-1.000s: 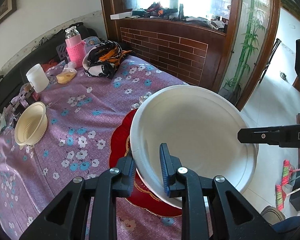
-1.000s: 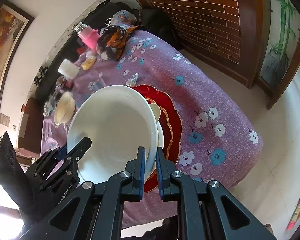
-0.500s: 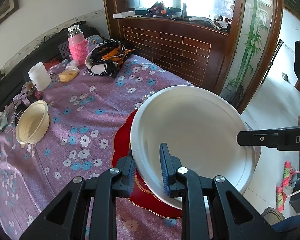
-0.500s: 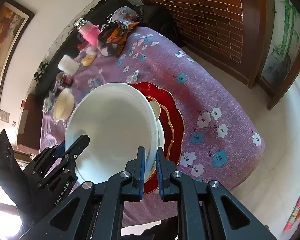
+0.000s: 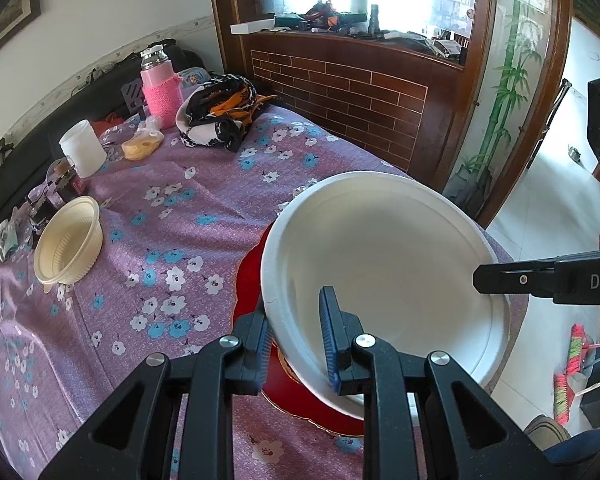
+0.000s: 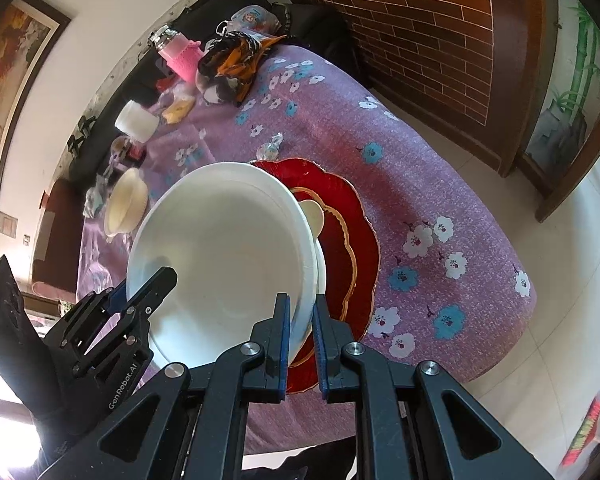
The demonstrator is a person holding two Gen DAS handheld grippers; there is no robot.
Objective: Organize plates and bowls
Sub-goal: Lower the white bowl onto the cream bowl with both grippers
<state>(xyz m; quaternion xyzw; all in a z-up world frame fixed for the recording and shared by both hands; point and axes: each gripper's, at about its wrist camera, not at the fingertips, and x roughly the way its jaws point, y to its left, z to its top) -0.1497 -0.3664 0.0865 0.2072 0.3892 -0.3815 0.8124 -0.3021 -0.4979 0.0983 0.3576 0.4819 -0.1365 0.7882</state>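
A large white plate [image 5: 384,264] is held in the air over the table by both grippers. My left gripper [image 5: 296,332] is shut on its near-left rim. My right gripper [image 6: 300,320] is shut on the opposite rim of the white plate [image 6: 224,248]. Under it lies a red plate with a gold scalloped edge [image 6: 348,240], also in the left wrist view [image 5: 248,280]. Another white dish [image 6: 318,224] shows between the two. A cream plastic bowl [image 5: 68,240] sits on the table at the left, also in the right wrist view [image 6: 126,206].
The table has a purple flowered cloth [image 5: 172,208]. At its far side stand a pink flask [image 5: 160,92], a white cup [image 5: 82,154], a crumpled scarf [image 5: 224,112] and small jars [image 5: 60,184]. A brick-faced wooden counter [image 5: 340,92] is behind the table.
Both grippers have lifted the white plate slightly and drawn back from the table; the grips are unchanged.
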